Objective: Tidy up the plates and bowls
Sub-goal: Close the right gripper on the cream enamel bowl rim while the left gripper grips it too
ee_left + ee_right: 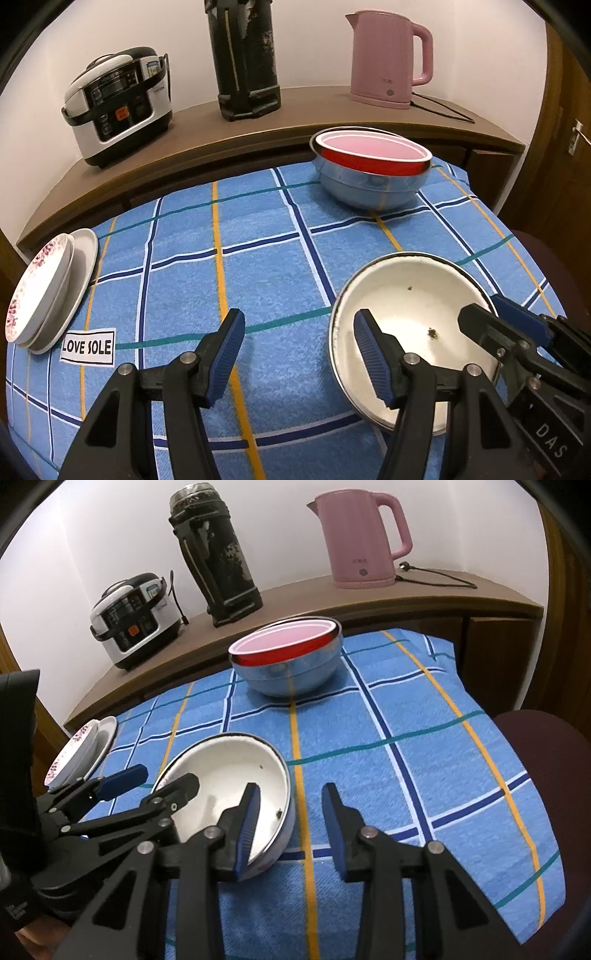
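Home kitchen — rice cooker [117,105], kettle [388,59]

Two low wrist views, sharing white bowl [413,325]

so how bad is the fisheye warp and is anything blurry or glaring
Left wrist view: strong barrel warp, the wooden shelf bows upward, corners go dark; steel bowl mirrors the cloth, no harsh glare. Right wrist view: same bending; the right hand-held gripper looks slightly soft up close, kettle sharp.
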Motion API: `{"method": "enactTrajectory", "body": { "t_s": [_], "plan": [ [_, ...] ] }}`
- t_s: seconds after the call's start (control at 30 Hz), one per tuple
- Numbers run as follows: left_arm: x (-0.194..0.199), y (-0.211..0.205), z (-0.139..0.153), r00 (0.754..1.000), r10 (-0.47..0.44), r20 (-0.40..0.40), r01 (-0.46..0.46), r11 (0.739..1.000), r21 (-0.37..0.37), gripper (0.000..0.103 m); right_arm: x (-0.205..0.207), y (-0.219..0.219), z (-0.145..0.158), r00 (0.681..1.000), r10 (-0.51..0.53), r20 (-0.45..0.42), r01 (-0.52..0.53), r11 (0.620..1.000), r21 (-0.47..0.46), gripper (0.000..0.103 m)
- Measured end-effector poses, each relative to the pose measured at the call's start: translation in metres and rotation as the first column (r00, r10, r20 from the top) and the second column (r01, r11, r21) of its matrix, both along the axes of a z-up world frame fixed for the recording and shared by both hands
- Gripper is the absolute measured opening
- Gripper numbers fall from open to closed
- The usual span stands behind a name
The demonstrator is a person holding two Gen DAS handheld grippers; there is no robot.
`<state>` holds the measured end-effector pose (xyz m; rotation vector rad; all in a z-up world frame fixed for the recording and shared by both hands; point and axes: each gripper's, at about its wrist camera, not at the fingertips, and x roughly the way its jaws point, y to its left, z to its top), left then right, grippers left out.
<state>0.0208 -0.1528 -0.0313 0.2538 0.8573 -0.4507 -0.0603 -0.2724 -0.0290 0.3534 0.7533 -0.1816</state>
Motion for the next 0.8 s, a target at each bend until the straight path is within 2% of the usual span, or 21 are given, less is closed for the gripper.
{"method": "enactTrajectory", "body": {
  "t_s": [0.33,0.47,0.57,0.67,0.8],
  "plan": [
    [0.005,0.001,-0.004,1.0,0.008,-0.011,-0.008,1.0,-0.001,0.063,0.008,0.004,-0.007,0.999,0.022,-0.027,-0.021,1.0,0.013,0.024],
    [0.005,-0.001,-0.006,0.999,-0.016,-0.04,0.015,0.999,-0.03,0.046,0.01,0.005,-0.008,0.999,0.026,-0.03,-0.025,1.0,0.019,0.022],
    [0.003,-0.004,-0.007,0.999,-0.029,-0.04,0.029,0.999,-0.023,0.04,0.012,0.007,-0.008,0.999,0.029,-0.035,-0.029,1.0,0.009,0.02],
    [0.002,-0.005,-0.008,0.997,-0.043,-0.058,0.04,0.998,-0.051,0.028,0.012,0.007,-0.007,0.999,0.025,-0.039,-0.025,1.0,0.005,0.018],
    [0.0,-0.008,-0.008,0.997,-0.054,-0.057,0.051,0.997,-0.052,0.019,0.012,0.008,-0.007,0.999,0.021,-0.044,-0.021,1.0,0.002,0.017]
  ]
}}
